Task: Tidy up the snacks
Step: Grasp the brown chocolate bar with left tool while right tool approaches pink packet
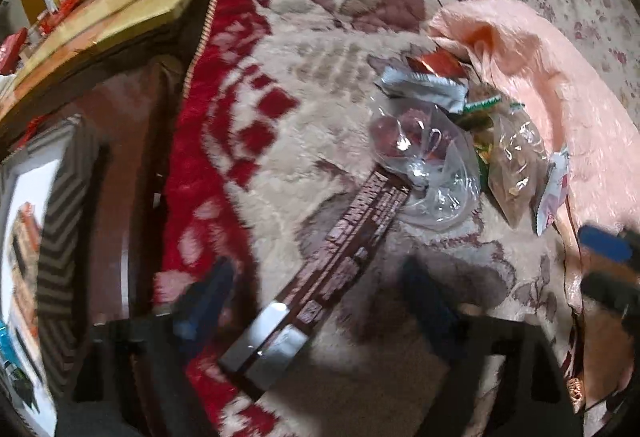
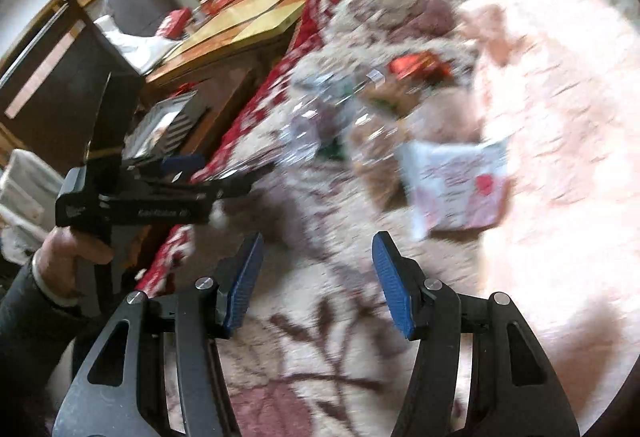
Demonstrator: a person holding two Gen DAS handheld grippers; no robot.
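Left gripper (image 1: 320, 301) hangs over the long brown snack bar (image 1: 344, 257), which lies on the floral blanket (image 1: 304, 37) with its silver end (image 1: 262, 343) nearest the camera. The jaws are spread, one on each side of the bar, and neither pad clearly touches it; the view is blurred, so contact cannot be told for sure. Right gripper (image 2: 318, 285) has its jaws spread too, with nothing between the blue pads (image 2: 390, 281), over bare blanket just short of the white and red packet (image 2: 456, 185).

The rest of the snacks sit in a loose pile beyond the bar: clear plastic bag (image 1: 424, 165) touching the bar's far end, silver pouch (image 1: 424, 89), red wrapper (image 1: 434, 63), brown clear-wrapped packet (image 1: 516, 165), all against the pink cloth (image 1: 540, 69).

Risks, judged from this:
- the bar is long and would be gripped near one end, so it may droop or swing out of the pads when lifted
- its far end touches the clear bag, so a lift may drag the bag and scatter the pile
- the soft pile blanket may get pinched along with a thin wrapper, giving a weak hold
- slick foil could slide between the pads
- both views are smeared, so a close made now may land off-centre
- the two grippers are near each other, and reaching for the same pile could make them collide
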